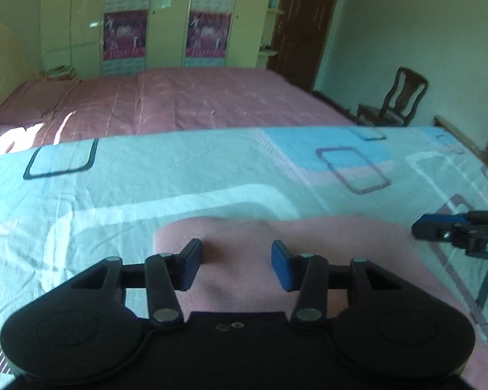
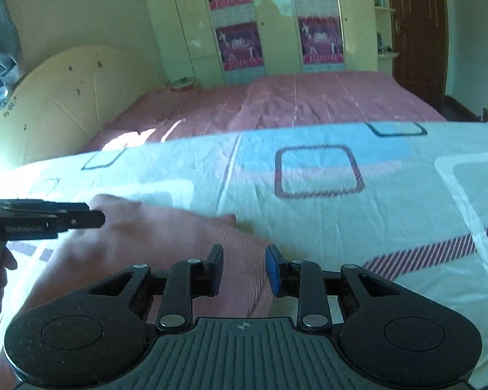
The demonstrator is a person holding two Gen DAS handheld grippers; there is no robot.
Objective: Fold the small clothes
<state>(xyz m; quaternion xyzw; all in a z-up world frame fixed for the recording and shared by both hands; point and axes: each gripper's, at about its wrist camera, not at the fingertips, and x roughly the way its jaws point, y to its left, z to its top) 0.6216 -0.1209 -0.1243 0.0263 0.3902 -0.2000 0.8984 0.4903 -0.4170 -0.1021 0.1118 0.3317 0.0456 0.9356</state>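
A small pink garment [image 1: 244,247] lies flat on the pale blue patterned sheet [image 1: 179,175]. My left gripper [image 1: 237,265] is open and empty, its fingers just above the garment's left part. My right gripper [image 2: 244,269] is open and empty, over the garment's right edge [image 2: 192,237]. In the left wrist view the right gripper's blue fingertip [image 1: 432,227] reaches in from the right. In the right wrist view the left gripper [image 2: 84,217] reaches in from the left over the garment. The near part of the garment is hidden under both gripper bodies.
The patterned sheet [image 2: 341,195] covers a raised surface in front of a bed with a pink cover [image 1: 179,100]. A wardrobe [image 1: 166,16] stands behind, a dark door [image 1: 305,26] and a wooden chair [image 1: 397,97] to the right, a cream headboard [image 2: 68,97] to the left.
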